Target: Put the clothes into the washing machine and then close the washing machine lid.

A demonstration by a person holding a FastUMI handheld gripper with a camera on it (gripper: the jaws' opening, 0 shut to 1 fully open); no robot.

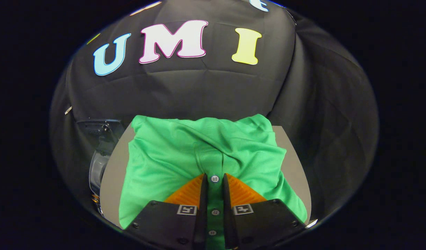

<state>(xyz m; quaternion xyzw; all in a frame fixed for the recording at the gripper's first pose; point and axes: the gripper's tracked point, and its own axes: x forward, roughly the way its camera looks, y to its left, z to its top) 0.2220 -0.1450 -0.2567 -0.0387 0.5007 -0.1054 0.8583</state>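
The green button-front knit shirt (pixel 171 156) lay spread on the grey surface (pixel 113 170), so the task was at its start by my judgement: nothing loaded, the lid not yet closed. The gripper (pixel 214 178) had its jaws nearly together astride the shirt's buttoned placket, apparently pinching that strip. A dark appliance with a clear rounded part (pixel 96 163), probably the washing machine, stood just beside the shirt's left edge.

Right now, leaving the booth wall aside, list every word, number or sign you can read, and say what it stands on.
No readable text.
Green polo shirt: no print or logo, only plain buttons.
Claw, closed on the shirt's button placket: two square coded markers, patterns rather than words.
Washing machine beside the shirt: too dark and small to read.
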